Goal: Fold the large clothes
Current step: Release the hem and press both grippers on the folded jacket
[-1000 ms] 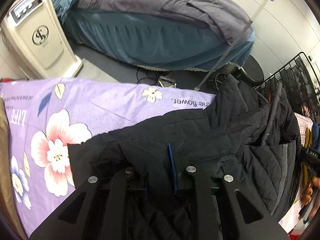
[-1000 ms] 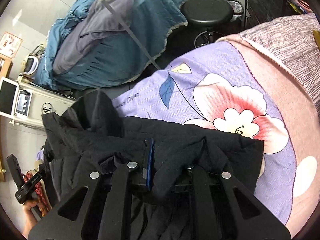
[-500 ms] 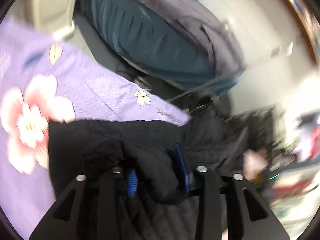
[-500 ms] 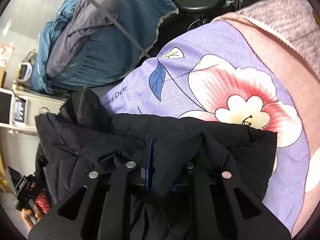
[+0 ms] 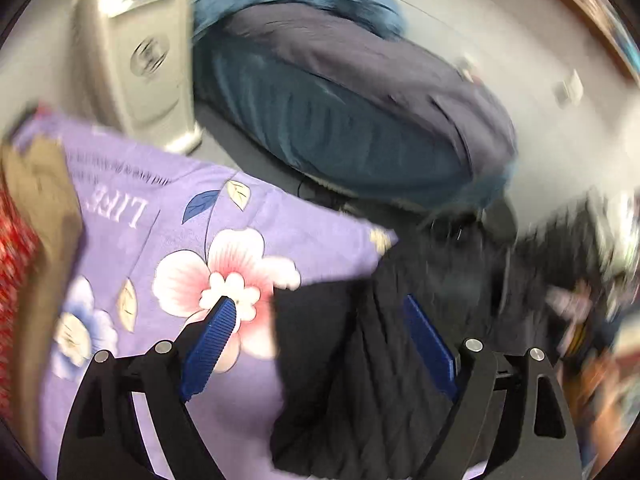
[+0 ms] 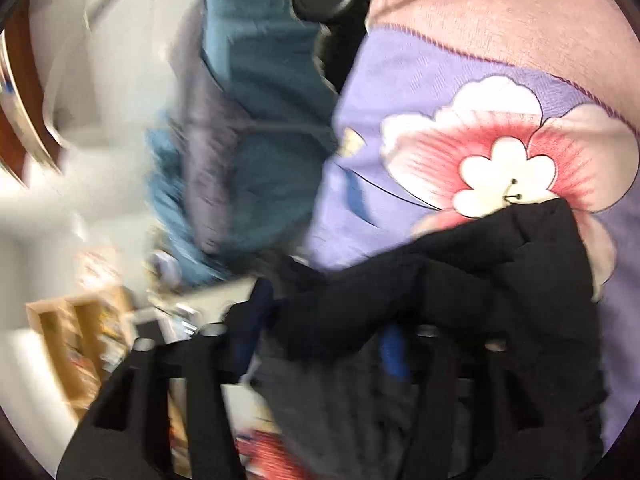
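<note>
Black quilted cloth, the jacket [image 5: 360, 360], lies on the purple flowered sheet [image 5: 160, 240], and every place below is given from that jacket. Left of it in the left wrist view, bare sheet shows with a pink flower; beyond it, past the sheet's far edge, stand a beige machine [image 5: 148, 60] and a heap of blue bedding [image 5: 340, 120].

Left claw [image 5: 320, 320]: its jaws stand wide apart. One blue pad [image 5: 212, 340] hovers over the flower, clear of the jacket's left edge; the other sits over the black cloth. It grips nothing that I can see, so I judge this hand to be between grasps, the fold on its side laid down.

Right claw [image 6: 320, 320]: the view is heavily blurred. Its blue pads show with a bunched ridge of jacket [image 6: 460, 272] lying across and between them, but whether they pinch it or merely straddle it I cannot tell. Beyond the jacket here the sheet carries a big pink flower, with a pinkish cover [image 6: 500, 20] further off.

Next, I judge, the left claw must find a fresh hold on the jacket's near-left edge. Both views are smeared, so that hold should be chosen once the picture steadies, and should take the whole thick edge, not one slippery layer.
</note>
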